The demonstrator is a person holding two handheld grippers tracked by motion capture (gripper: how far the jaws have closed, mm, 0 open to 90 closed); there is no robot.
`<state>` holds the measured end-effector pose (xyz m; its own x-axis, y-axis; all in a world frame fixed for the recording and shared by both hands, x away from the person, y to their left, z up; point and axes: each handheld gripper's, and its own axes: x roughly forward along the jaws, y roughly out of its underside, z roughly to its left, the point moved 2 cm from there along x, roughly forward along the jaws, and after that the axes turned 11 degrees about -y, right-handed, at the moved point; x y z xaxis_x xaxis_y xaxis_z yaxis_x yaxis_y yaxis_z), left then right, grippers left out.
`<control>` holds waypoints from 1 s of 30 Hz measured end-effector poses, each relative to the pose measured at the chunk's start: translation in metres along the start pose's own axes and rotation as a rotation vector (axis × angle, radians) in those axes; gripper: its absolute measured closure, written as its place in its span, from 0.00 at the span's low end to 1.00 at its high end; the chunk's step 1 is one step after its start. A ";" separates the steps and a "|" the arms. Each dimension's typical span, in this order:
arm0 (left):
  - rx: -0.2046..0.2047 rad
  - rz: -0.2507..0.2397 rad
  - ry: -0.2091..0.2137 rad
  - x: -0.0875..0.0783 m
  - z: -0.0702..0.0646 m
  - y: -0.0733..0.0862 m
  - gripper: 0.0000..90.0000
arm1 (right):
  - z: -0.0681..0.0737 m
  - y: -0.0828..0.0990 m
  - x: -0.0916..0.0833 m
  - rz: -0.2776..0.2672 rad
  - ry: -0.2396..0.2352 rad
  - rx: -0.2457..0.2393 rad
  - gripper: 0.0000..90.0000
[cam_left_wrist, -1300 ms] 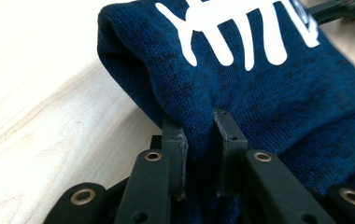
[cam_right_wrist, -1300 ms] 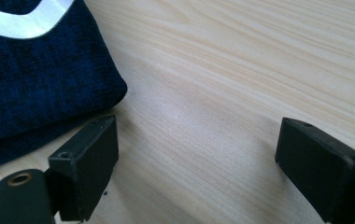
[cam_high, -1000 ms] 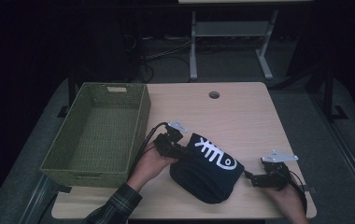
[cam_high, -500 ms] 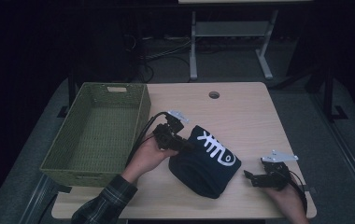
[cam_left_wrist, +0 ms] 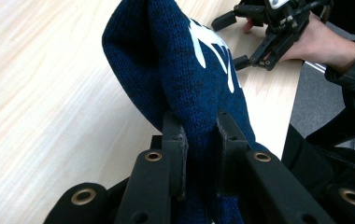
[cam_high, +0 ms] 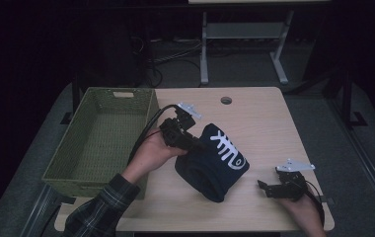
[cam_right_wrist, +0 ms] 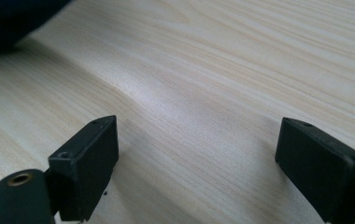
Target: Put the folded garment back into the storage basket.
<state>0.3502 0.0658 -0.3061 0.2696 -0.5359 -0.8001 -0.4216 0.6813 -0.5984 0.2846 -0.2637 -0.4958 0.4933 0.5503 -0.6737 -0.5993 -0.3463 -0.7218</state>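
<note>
A soft navy knitted hat with white lettering sags limply from the left gripper, pinched at its edge beside the green woven basket; the right gripper rests wide, holding nothing, on the wooden bench.

Room: dim, floor and background near black | Table: the one lit patch, light falling from above | High view: soft, grainy | Left gripper view: knit cap sharp, near jaws blurred | Right gripper view: pale sheen on wood, jaw edges soft
</note>
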 end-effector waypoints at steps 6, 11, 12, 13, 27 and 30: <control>0.008 0.001 -0.009 -0.015 0.002 -0.005 0.86 | 0.000 0.000 0.000 0.000 0.000 0.000 0.14; -0.002 -0.011 -0.013 -0.030 0.007 -0.006 0.86 | 0.000 0.000 0.000 0.000 0.000 0.000 0.14; -0.003 -0.012 -0.015 -0.033 0.008 -0.006 0.86 | 0.000 0.000 0.000 0.000 0.000 0.000 0.14; -0.004 -0.013 -0.017 -0.035 0.009 -0.006 0.86 | 0.000 0.000 0.000 0.000 0.000 0.000 0.14; -0.039 -0.053 -0.067 -0.078 0.027 -0.003 0.86 | 0.000 0.000 0.000 0.000 0.000 0.000 0.14; -0.041 -0.057 -0.082 -0.089 0.032 -0.002 0.86 | 0.000 0.000 0.000 0.000 0.000 0.000 0.14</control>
<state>0.3548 0.1287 -0.2350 0.3639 -0.5296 -0.7662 -0.4380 0.6287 -0.6426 0.2846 -0.2637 -0.4958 0.4931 0.5506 -0.6736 -0.5991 -0.3465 -0.7218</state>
